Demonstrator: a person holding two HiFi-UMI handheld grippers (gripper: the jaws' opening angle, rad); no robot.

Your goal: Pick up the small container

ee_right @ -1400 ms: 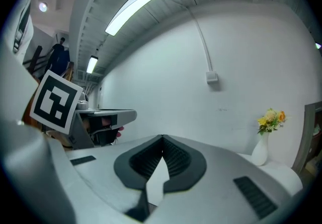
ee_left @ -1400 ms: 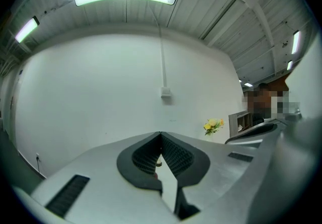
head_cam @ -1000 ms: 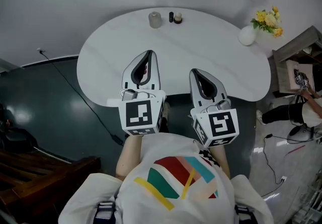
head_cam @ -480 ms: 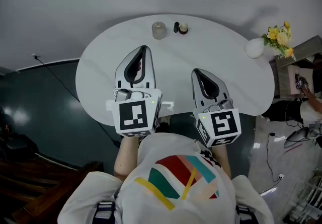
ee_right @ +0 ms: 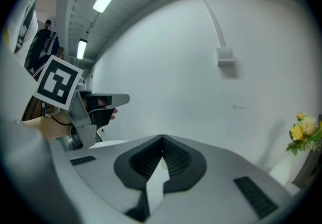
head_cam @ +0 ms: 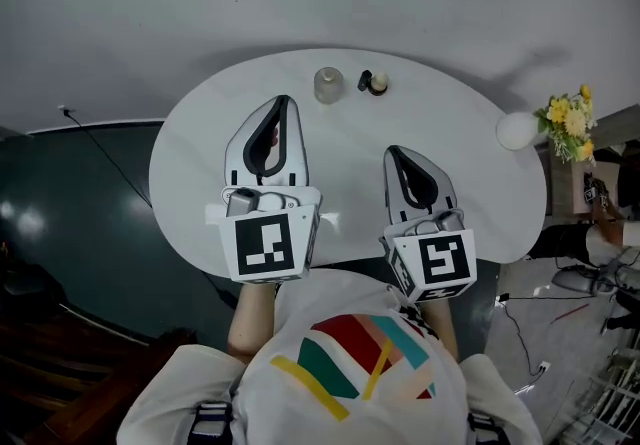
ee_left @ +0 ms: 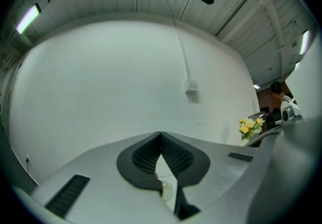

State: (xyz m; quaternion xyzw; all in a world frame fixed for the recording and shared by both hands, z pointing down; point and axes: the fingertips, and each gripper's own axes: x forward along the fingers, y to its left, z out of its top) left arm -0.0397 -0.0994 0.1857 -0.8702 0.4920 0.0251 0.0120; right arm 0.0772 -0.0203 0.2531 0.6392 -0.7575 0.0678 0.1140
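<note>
Head view: left gripper [head_cam: 283,103] and right gripper [head_cam: 392,151] over table [head_cam: 455,163], jaws fully closed, empty; small container [head_cam: 328,85] well ahead, untouched.

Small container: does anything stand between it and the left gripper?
Nothing visible does. Only bare table lies between the left gripper and the small container; two smaller items stand to its right, off that line.

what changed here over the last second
The left gripper and right gripper both moved forward over the white rounded table, closer to the small translucent jar at its far edge. Nothing was gripped or released. Both stay shut and empty; the jar, small dark bottle and white vase of yellow flowers have not shifted.
</note>
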